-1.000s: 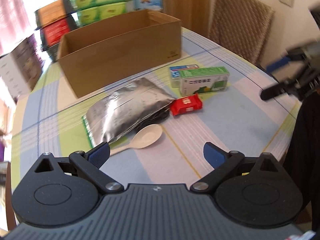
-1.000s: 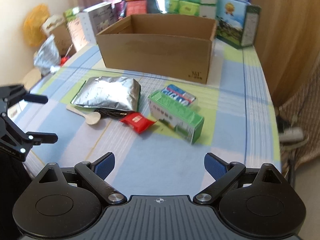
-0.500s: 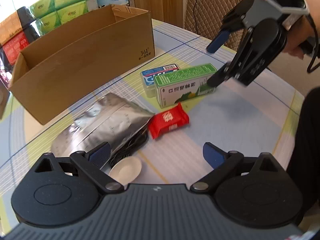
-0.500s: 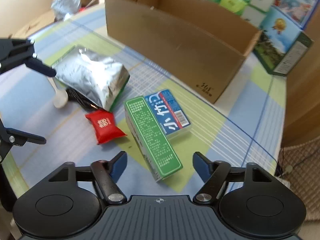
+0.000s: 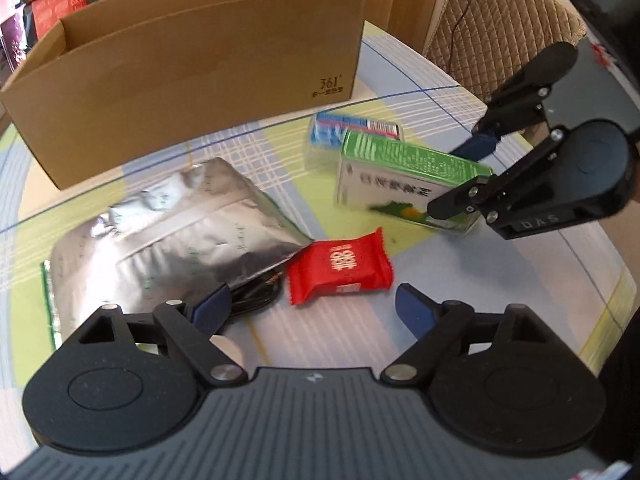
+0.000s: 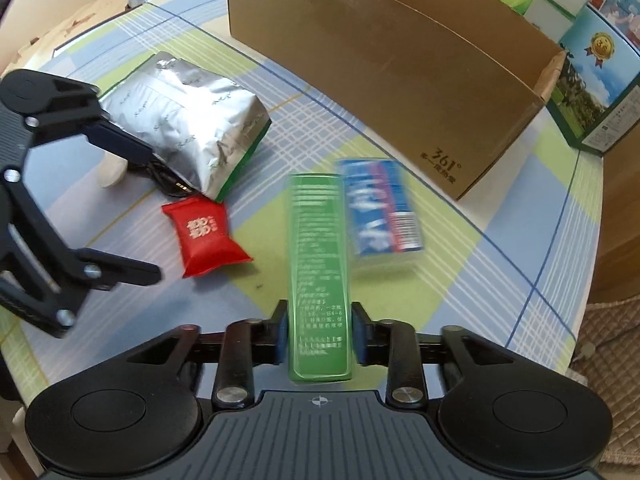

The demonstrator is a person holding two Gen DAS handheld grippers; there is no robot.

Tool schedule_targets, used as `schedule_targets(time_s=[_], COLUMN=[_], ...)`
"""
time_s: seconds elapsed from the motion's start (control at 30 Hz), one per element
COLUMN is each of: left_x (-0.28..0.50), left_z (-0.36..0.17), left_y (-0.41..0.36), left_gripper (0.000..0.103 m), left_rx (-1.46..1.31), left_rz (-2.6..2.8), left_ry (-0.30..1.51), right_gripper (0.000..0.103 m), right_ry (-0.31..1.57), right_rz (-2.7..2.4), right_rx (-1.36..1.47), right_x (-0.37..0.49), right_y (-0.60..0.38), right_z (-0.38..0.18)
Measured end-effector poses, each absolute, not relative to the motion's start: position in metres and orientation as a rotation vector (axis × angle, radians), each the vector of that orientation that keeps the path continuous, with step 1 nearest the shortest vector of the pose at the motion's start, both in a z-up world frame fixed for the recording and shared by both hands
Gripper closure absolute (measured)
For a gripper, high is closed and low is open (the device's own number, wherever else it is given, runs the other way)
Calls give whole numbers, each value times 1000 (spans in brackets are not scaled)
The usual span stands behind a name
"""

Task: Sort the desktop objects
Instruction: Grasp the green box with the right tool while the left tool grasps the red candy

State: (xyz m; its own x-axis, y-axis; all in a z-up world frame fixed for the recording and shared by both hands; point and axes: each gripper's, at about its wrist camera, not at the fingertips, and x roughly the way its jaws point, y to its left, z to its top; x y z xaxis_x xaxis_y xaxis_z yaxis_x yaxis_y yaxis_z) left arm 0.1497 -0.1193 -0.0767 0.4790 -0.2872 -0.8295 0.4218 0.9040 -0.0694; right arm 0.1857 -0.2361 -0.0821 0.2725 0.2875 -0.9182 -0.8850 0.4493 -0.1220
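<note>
My right gripper (image 6: 320, 332) is shut on the near end of a long green box (image 6: 320, 248); in the left wrist view this right gripper (image 5: 464, 176) clamps the green box (image 5: 408, 184) from the right. A blue box (image 6: 380, 208) lies beside it. A red snack packet (image 5: 340, 268) lies just ahead of my left gripper (image 5: 312, 308), which is open and holds nothing. A silver foil bag (image 5: 172, 232) rests to the left, over a black cable (image 6: 168, 184) and a pale spoon (image 6: 114, 168). The open cardboard box (image 5: 192, 52) stands behind.
Stacked tissue packs and cartons (image 6: 592, 80) stand behind the cardboard box. A quilted chair (image 5: 500, 20) sits past the table's far right edge. The checked tablecloth (image 5: 520, 280) curves off to the right. The left gripper (image 6: 140, 210) stands near the red packet (image 6: 204, 236).
My right gripper has come down onto the green box and shut on it. My left gripper has moved forward toward the red packet and stays open.
</note>
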Motion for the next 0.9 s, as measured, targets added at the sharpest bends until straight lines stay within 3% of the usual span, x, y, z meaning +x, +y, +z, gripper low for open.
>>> schedule_targets(time_s=[0.3, 0.6, 0.73, 0.9], left_x=[166, 177, 172, 153], left_z=[-86, -98, -95, -91], left_y=[-135, -144, -146, -145], left_gripper=[18, 27, 56, 58], left_rx=[62, 21, 56, 98], left_rz=[-440, -401, -402, -439], left_ry=[1024, 1030, 1019, 1032], right_gripper=[76, 76, 76, 76], right_ry=[1045, 1042, 1046, 1061], right_rz=[849, 807, 793, 773], right_rx=[-651, -604, -582, -537], right_x=[184, 179, 174, 166], right_y=[-273, -283, -281, -275], right_z=[-75, -69, -67, -63])
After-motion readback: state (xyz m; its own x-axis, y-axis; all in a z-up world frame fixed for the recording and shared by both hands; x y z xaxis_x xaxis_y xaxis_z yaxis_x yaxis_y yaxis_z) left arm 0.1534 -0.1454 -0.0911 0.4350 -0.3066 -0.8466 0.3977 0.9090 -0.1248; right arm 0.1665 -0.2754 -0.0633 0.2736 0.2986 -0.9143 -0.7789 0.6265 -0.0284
